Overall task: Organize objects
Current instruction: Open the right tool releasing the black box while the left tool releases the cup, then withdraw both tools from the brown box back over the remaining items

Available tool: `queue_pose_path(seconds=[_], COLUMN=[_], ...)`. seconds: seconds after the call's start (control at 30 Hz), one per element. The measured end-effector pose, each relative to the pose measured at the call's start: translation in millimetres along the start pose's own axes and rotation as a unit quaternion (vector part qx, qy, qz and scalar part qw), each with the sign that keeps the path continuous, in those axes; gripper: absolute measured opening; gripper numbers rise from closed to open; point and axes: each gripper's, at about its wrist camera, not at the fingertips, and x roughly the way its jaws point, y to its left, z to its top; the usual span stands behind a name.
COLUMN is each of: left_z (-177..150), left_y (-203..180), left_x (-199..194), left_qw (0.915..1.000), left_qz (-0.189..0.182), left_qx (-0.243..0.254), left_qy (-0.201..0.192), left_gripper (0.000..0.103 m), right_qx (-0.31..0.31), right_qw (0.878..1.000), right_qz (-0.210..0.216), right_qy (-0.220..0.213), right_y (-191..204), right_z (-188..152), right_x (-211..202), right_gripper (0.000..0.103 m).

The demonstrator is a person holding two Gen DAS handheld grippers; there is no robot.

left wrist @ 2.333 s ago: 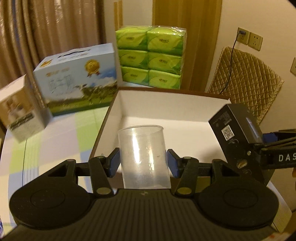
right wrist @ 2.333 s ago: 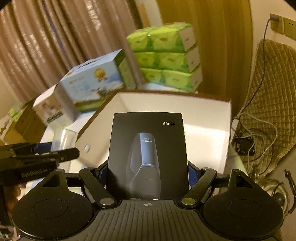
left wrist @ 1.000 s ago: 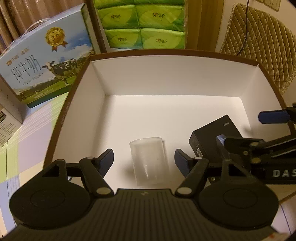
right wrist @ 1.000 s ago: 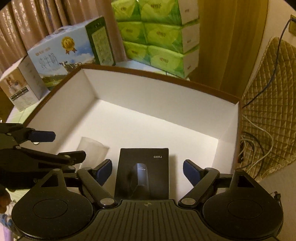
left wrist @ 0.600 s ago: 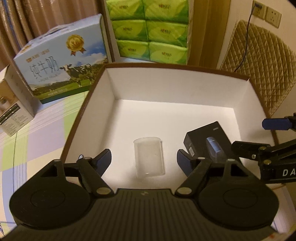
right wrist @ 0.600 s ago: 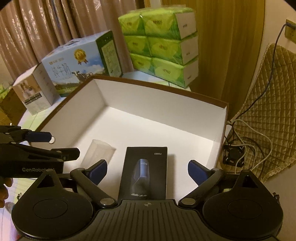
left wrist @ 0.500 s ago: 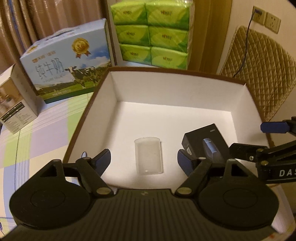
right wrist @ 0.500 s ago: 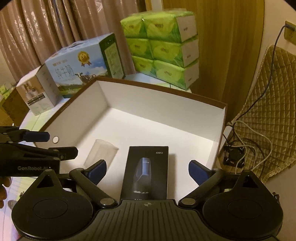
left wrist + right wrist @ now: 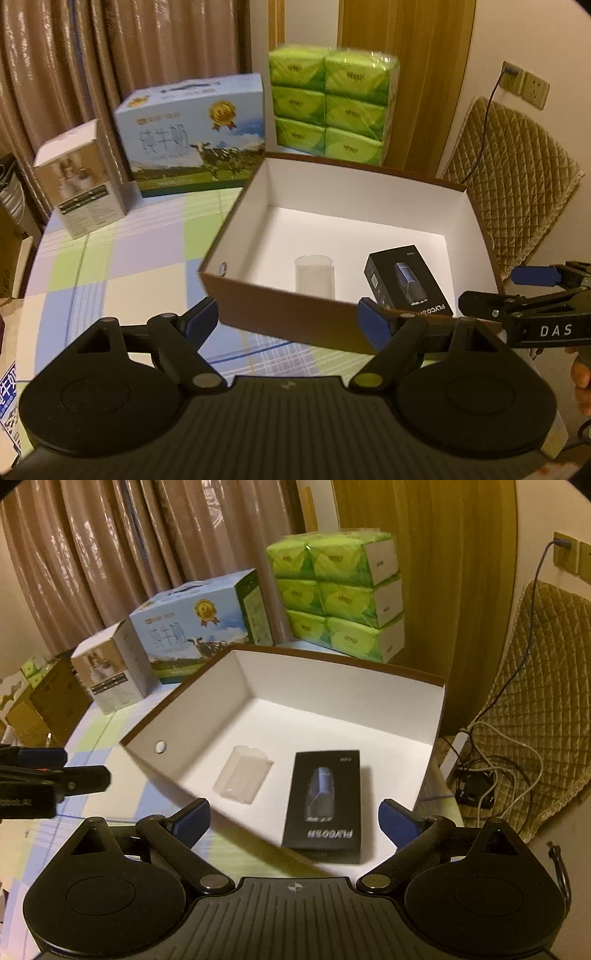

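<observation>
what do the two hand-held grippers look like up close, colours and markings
Both are matte black, with two round discs, ribbed centre plate and silver pivot pins. The left hand-held gripper and right hand-held gripper have blue fingertip pads. The right one's side shows white letters "DAS".

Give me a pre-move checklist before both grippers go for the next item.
1. Left gripper open and holding nothing: ok.
2. Right gripper open and holding nothing: ok.
3. Cup upright on the floor of the box: ok.
4. Black carton lying flat in the box, beside the cup and apart from it: ok.
5. Both grippers outside the box's near wall: ok.
6. Next item within view: cannot tell; only the milk carton, small carton and tissue packs show on the table, and nothing marks them as targets.
</observation>
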Motion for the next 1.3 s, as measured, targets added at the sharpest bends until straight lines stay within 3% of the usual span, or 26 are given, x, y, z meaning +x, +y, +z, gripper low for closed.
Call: queue_pose_path(seconds=[0.27,0.53,1.3], left_z=[-29,-57,-138], left_y=[27,55,108], left_x=[-49,-71,-81], left_qw=[0.9995,0.9989,0.9925], left_qz=[-0.002,0.001,0.052], left_qx=[-0.027,-0.048,-0.088], left_qy=[-0.014,-0.002,0.067], left_gripper=[0.082,0.086,0.085], right_qx=[0.011,0.002,-0.039], right_qw=[1.000,1.000,0.996], right_qz=[0.001,0.010,0.059], right_qy=[-0.022,-0.021,0.053], right_y=[20,44,101], right_z=[-25,-44,-83], right_x=[-41,-56,-24], right_gripper=[0.096,0.096,0.096])
